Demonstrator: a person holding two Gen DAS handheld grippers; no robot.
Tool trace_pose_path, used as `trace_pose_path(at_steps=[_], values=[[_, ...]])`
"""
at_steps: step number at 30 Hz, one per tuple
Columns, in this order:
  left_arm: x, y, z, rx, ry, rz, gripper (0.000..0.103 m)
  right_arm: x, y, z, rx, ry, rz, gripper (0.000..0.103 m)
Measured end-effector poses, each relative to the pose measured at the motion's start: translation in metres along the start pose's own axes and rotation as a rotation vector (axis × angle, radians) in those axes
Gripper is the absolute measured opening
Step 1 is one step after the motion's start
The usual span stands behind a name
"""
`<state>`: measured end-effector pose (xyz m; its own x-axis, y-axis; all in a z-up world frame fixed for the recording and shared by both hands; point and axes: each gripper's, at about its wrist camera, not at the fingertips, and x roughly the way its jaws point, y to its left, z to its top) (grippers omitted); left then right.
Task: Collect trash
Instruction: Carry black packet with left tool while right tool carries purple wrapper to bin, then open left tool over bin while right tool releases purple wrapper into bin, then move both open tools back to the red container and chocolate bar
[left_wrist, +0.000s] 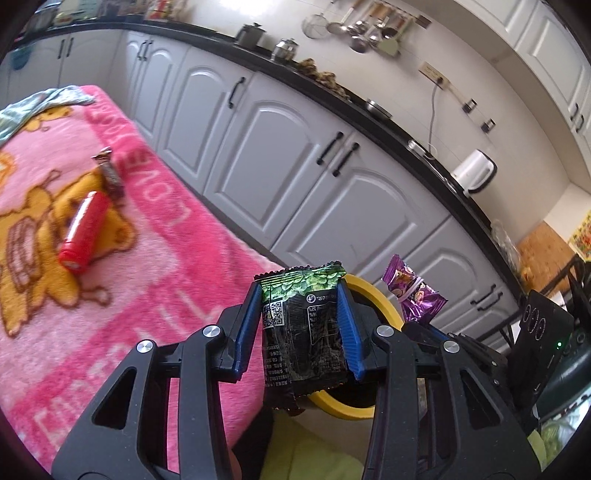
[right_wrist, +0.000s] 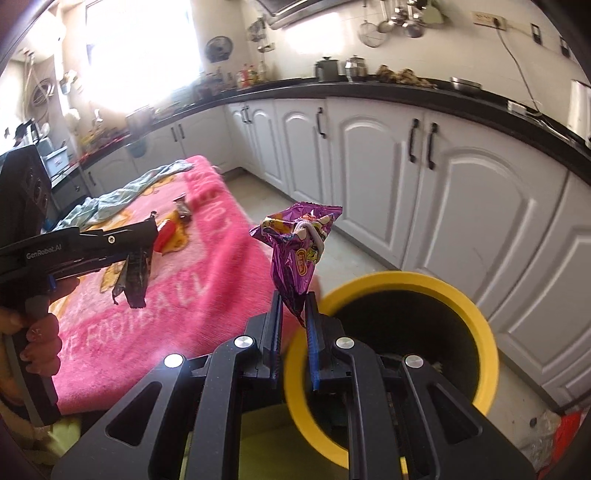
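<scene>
My left gripper (left_wrist: 300, 295) is shut on a dark green snack packet (left_wrist: 304, 332) and holds it in the air by the table's edge, in front of the yellow-rimmed bin (left_wrist: 384, 299). It also shows in the right wrist view (right_wrist: 138, 264), holding the packet (right_wrist: 132, 282). My right gripper (right_wrist: 293, 299) is shut on a purple snack wrapper (right_wrist: 295, 251) and holds it upright beside the bin's rim (right_wrist: 391, 280). The purple wrapper also shows in the left wrist view (left_wrist: 415, 295). A red wrapper tube (left_wrist: 84, 232) and a brown wrapper (left_wrist: 110, 173) lie on the pink blanket (left_wrist: 166, 266).
White cabinets (right_wrist: 461, 192) with a black counter (left_wrist: 332, 92) run behind the bin. A teal cloth (right_wrist: 122, 195) lies at the blanket's far end. Tiled floor (right_wrist: 351, 251) lies between table and cabinets. A black device (left_wrist: 543, 332) stands at the right.
</scene>
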<state>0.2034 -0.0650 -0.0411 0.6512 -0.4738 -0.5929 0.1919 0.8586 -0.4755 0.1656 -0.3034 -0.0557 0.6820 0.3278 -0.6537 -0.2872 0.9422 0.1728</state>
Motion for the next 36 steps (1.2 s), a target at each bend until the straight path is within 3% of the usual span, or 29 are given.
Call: trace_pose_path(at_steps=[16,19,21,23,29,36], values=[[0.074,-0.067,-0.014,0.097,0.122,-0.101,0.034,0.003,-0.079,-0.048,0.204,0.105,-0.075,0.014],[0.086,-0.076,-0.016,0.101,0.136,-0.117,0.040,0.007,-0.092,-0.056,0.264,0.128,-0.097,0.031],[0.091,-0.077,-0.018,0.098,0.146,-0.120,0.053,0.007,-0.098,-0.059,0.288,0.130,-0.104,0.034],[0.094,-0.075,-0.020,0.091,0.152,-0.118,0.058,0.005,-0.103,-0.060,0.304,0.122,-0.112,0.040],[0.089,-0.052,-0.019,0.060,0.143,-0.048,0.070,-0.001,-0.100,-0.052,0.300,0.078,-0.118,0.050],[0.061,-0.017,-0.008,0.046,0.054,0.066,0.078,-0.007,-0.068,-0.030,0.210,0.008,-0.097,0.061]])
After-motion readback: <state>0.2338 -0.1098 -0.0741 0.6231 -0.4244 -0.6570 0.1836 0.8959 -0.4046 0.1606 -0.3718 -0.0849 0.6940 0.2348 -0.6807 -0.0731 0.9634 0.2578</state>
